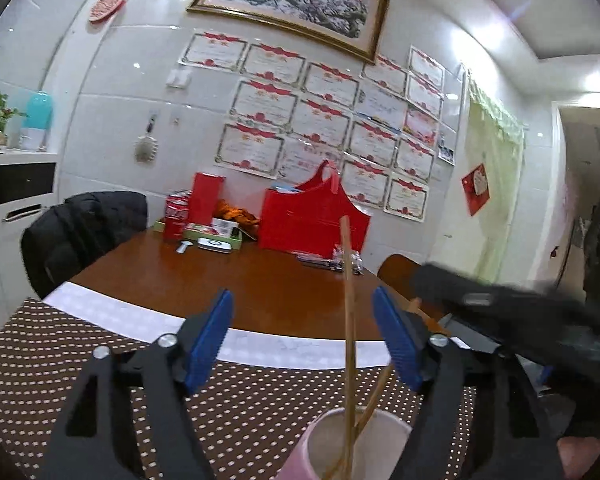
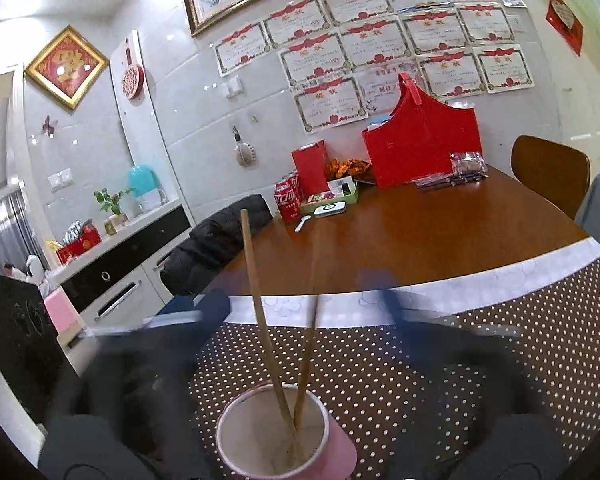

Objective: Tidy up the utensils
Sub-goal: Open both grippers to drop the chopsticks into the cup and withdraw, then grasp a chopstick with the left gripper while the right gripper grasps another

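A pink paper cup (image 1: 340,446) stands on the brown dotted mat (image 1: 40,360) and holds two wooden chopsticks (image 1: 348,320) that lean apart. My left gripper (image 1: 302,336) is open, its blue pads on either side above the cup, touching nothing. In the right wrist view the same cup (image 2: 276,436) with the chopsticks (image 2: 256,300) sits low in the middle. My right gripper (image 2: 304,312) is blurred by motion; its blue fingers stand wide apart around the chopsticks, holding nothing. The right gripper also shows as a dark blur in the left wrist view (image 1: 512,312).
The wooden table (image 2: 400,236) carries a red bag (image 2: 424,140), red cans (image 2: 288,200), a green tray (image 2: 340,196) and a pack of pens (image 2: 456,176) at the far edge. A chair with a black jacket (image 1: 80,232) stands left, a wooden chair (image 2: 552,172) right.
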The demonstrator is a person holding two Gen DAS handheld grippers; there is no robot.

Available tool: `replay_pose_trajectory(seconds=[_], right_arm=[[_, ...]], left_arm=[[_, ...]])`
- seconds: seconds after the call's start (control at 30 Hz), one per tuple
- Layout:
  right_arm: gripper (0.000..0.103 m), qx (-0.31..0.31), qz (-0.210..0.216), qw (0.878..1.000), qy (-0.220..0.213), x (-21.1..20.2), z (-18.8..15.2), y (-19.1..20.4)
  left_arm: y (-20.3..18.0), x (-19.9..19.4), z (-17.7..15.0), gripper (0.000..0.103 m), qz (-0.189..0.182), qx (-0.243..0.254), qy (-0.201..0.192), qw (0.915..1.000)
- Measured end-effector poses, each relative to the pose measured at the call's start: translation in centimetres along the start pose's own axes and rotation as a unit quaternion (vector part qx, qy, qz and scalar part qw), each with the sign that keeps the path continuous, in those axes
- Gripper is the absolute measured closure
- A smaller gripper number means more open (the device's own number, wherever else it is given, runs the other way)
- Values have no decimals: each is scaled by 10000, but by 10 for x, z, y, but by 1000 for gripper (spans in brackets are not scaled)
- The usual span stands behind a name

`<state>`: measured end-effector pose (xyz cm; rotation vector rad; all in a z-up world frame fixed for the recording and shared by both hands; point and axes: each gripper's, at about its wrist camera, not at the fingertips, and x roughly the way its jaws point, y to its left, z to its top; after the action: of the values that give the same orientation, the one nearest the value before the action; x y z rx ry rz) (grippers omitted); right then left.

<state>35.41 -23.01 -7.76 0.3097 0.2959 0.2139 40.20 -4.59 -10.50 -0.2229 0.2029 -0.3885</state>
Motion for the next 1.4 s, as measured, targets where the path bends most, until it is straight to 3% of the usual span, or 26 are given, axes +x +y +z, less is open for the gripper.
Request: replay_pose_trajectory(seconds=[0.2, 0.47, 0.6, 0.7, 0.97, 1.4], right_arm=[[6, 100, -133, 9991, 402, -19, 5, -2], [6, 111, -336, 9963, 778, -60, 4, 1], [6, 99, -516, 9902, 1297, -81, -17, -3], [6, 304, -656, 9834, 1666, -98, -40, -13], [6, 331, -824, 9702, 2255, -124, -87, -15], [6, 494, -830, 9619, 2559, -135, -112, -20]], left_arm=[[-2, -34, 9, 13, 541, 252, 133, 9981], [-16, -69, 10, 13, 1010, 632, 1016, 9877], [-17, -81, -8, 13, 992, 713, 1914, 9739], [-17, -92, -32, 13, 1035, 862, 2357, 9625], [-20, -116, -88, 13, 1086, 1132, 3138, 9364], [-38, -102, -132, 13, 869, 1487, 3978, 9012]])
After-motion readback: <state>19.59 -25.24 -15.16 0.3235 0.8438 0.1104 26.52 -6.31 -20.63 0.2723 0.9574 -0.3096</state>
